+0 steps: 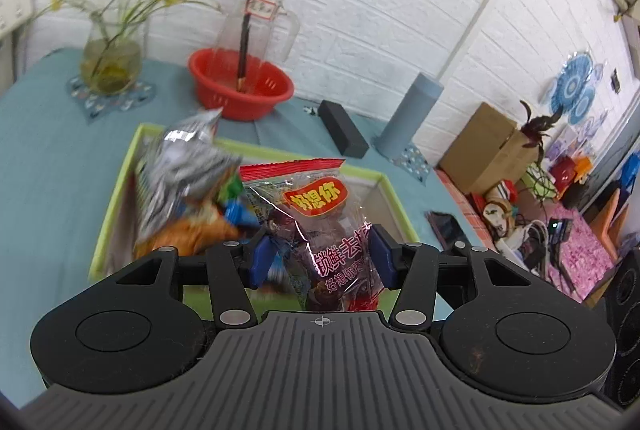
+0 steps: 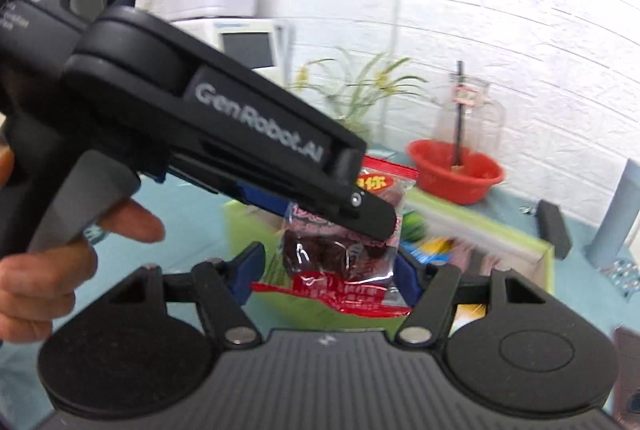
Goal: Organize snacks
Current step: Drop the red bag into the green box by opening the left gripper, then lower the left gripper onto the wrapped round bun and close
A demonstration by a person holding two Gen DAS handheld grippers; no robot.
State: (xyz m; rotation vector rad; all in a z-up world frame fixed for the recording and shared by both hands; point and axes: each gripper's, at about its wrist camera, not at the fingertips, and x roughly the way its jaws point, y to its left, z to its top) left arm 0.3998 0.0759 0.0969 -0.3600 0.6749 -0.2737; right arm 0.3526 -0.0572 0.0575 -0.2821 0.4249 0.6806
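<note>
A clear packet of dark dried dates [image 1: 320, 226] with red seals is raised above the green-rimmed box [image 1: 116, 190]. My left gripper [image 1: 320, 250] is shut on its middle, both blue pads pressing its sides. In the right wrist view the left gripper [image 2: 380, 226] reaches in from the upper left, still on the date packet [image 2: 336, 254]. Below it, my right gripper [image 2: 328, 270] has the packet's lower red seal stretched from pad to pad. A crumpled silver and orange snack bag [image 1: 188, 170] stands in the box, blurred.
On the teal tablecloth behind the box stand a red basket [image 1: 244, 86], a glass jug [image 1: 260, 14], a vase with a plant [image 1: 112, 66], a black block [image 1: 344, 128] and a blue-grey cylinder [image 1: 412, 114]. A phone [image 1: 446, 226] lies at the right edge. A person's hand [image 2: 40, 270] grips the left handle.
</note>
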